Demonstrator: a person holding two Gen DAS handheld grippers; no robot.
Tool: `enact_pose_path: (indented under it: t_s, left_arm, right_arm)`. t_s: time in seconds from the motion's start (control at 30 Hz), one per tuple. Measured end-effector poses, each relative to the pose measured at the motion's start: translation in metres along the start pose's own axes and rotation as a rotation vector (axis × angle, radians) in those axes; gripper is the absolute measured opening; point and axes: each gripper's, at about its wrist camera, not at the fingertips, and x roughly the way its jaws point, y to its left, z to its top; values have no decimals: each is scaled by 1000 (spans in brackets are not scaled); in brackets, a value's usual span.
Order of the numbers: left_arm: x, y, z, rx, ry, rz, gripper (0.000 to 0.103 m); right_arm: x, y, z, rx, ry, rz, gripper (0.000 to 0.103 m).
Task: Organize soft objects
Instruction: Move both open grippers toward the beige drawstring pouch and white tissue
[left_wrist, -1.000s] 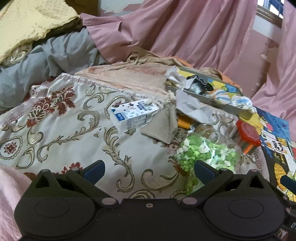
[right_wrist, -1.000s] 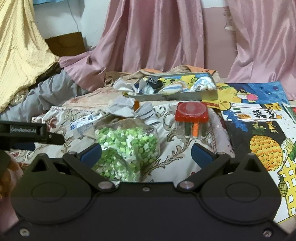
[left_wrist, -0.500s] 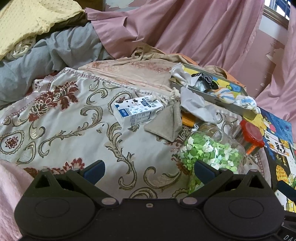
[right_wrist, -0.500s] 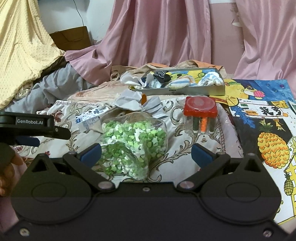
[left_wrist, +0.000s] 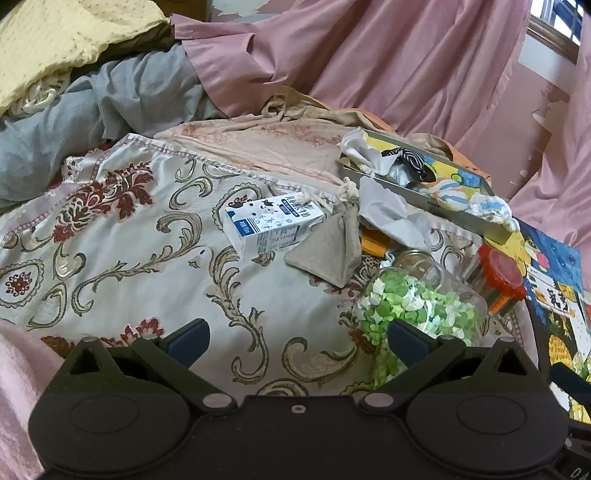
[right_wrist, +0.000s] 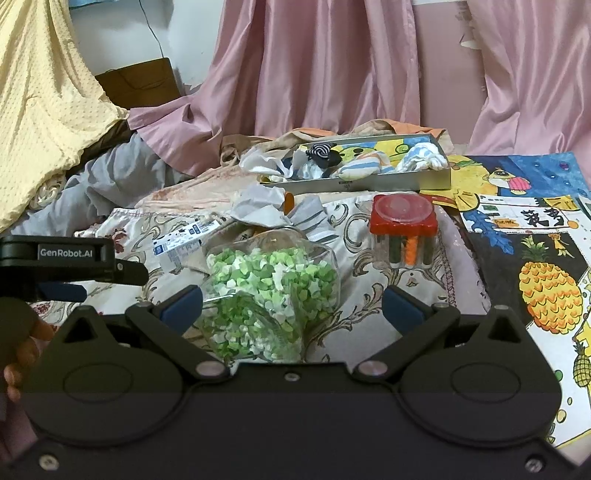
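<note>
Pink curtains hang behind a cluttered bed. Over the last second both cameras have crept forward, so sorting seems barely begun. Left gripper (left_wrist: 297, 338) and right gripper (right_wrist: 291, 308) both have fingers spread wide, holding nothing. Grey pouch (left_wrist: 328, 251) lies at twelve o'clock from the left gripper, touching the milk carton (left_wrist: 271, 225); the tray (right_wrist: 369, 180) sits beyond. Bare bedspread (left_wrist: 147, 258) at ten o'clock gives room; the jar (right_wrist: 273, 280) crowds the right.
</note>
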Motion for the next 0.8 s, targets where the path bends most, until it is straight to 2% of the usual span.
enact_pose_path:
  t_s: [0.3,0.5,0.8]
  left_arm:
    - [5,2,6,-22,-22,-27,102]
    - [17,-3,19,20,-30,-29,102]
    - [69,-1,50,-12,54,-55,102]
  right_arm:
    - [-1,-2,1,-1,-41,-40,103]
    - [5,-2,3,-15,-47,-55,103]
    - [21,0,5,-33,-46,-72,103]
